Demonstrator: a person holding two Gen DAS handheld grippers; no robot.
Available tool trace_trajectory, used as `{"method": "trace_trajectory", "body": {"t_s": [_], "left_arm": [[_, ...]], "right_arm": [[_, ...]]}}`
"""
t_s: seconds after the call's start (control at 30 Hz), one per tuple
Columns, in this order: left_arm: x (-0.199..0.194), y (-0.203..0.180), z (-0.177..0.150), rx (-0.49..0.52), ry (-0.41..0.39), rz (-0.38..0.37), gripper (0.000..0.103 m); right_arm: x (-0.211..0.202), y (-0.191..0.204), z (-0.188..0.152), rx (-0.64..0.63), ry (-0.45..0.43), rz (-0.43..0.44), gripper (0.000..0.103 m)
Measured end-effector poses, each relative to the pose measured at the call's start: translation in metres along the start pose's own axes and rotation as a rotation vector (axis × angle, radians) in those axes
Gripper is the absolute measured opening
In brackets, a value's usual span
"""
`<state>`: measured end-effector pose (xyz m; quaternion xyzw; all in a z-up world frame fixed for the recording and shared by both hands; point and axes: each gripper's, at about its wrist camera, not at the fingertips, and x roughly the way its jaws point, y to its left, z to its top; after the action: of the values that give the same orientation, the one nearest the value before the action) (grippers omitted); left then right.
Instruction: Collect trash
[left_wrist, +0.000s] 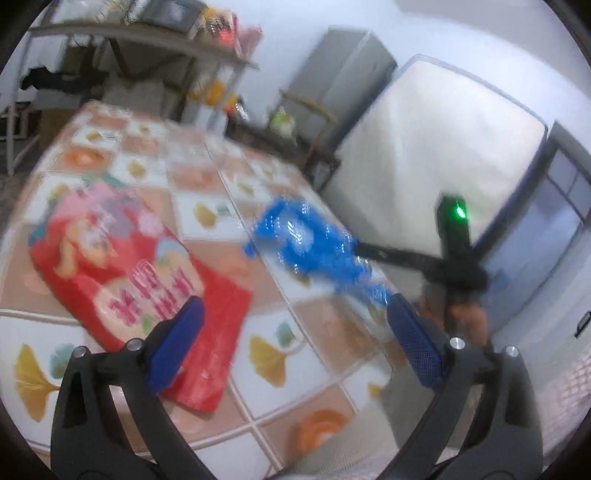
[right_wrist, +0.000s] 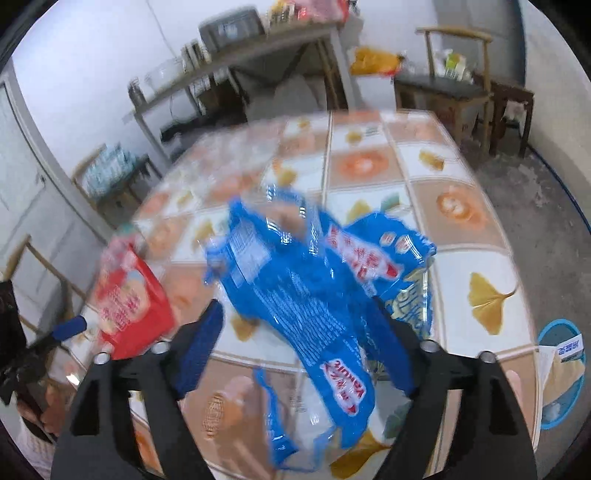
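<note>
Blue wrapper (right_wrist: 314, 295) blurred, lower end cut off

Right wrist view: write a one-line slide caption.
Open right gripper over a crumpled blue wrapper on the tiled table.

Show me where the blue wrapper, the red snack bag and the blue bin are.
blue wrapper (right_wrist: 295, 295), right wrist view, on its printed middle.
red snack bag (left_wrist: 122, 273), left wrist view, on its front face.
blue bin (right_wrist: 554, 326), right wrist view, on its rim.

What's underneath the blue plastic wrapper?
The blue wrapper lies crumpled on the table's leaf-patterned tablecloth. That cloth shows around it; anything directly beneath the wrapper is covered.
</note>
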<state>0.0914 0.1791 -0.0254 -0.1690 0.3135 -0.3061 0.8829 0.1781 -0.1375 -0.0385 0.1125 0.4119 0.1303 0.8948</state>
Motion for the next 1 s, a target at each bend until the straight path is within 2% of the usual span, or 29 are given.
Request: {"method": "trace_trajectory", "body": {"t_s": [0.07, 0.17, 0.23, 0.33, 0.63, 0.77, 0.87, 1.0], "left_arm": [[0.001, 0.010, 0.000, -0.011, 0.002, 0.108, 0.095], [0.021, 0.029, -0.001, -0.033, 0.109, 0.302, 0.095], [0.033, 0.042, -0.003, -0.075, 0.152, 0.317, 0.095], [0.045, 0.052, 0.000, -0.109, 0.165, 0.359, 0.095], [0.063, 0.048, 0.000, -0.028, 0.163, 0.486, 0.095], [0.069, 0.042, -0.002, 0.041, 0.213, 0.545, 0.095], [0.079, 0.037, -0.003, 0.112, 0.285, 0.592, 0.095], [0.079, 0.036, -0.005, 0.111, 0.278, 0.618, 0.096]], "right_arm": [[-0.002, -0.001, -0.004, 0.017, 0.002, -0.009, 0.087], [0.009, -0.002, -0.011, 0.036, 0.062, -0.040, 0.087], [0.018, 0.001, -0.016, 0.039, 0.103, -0.062, 0.087], [0.025, 0.007, -0.024, 0.026, 0.132, -0.113, 0.087], [0.045, 0.022, -0.034, -0.083, 0.155, -0.270, 0.095], [0.052, 0.027, -0.040, -0.126, 0.160, -0.317, 0.097], [0.051, 0.029, -0.042, -0.138, 0.143, -0.315, 0.097], [0.047, 0.023, -0.045, -0.123, 0.126, -0.292, 0.097]]}}
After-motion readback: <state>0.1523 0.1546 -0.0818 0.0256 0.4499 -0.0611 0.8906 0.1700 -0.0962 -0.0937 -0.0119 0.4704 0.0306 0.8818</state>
